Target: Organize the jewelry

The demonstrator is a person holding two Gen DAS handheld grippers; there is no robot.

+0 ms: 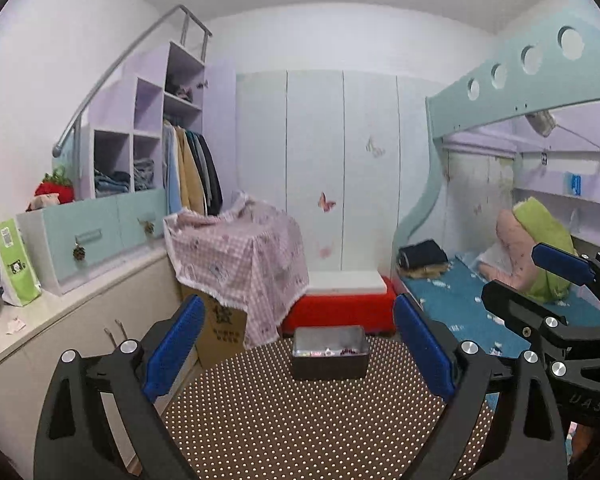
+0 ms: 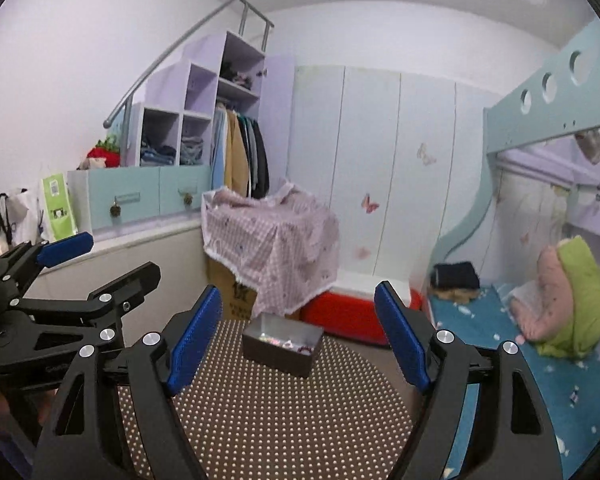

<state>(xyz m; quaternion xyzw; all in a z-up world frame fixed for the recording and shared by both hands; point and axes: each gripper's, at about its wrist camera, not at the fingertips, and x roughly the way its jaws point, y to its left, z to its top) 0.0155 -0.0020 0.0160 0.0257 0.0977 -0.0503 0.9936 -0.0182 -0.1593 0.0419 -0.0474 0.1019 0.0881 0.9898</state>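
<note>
Both claws, left claw [image 1: 298,344] and right claw [image 2: 298,336], gape wide and empty short of the jewelry box [image 1: 330,352] on the dotted tabletop [image 1: 300,420]; tiny pieces could slip a pinch

A child's bedroom at home: a bunk bed [image 1: 512,92] at right, butterfly-stickered wardrobe doors [image 1: 340,168] in the centre, hanging clothes [image 1: 192,172] and cubby shelves [image 1: 140,136] at left.
</note>
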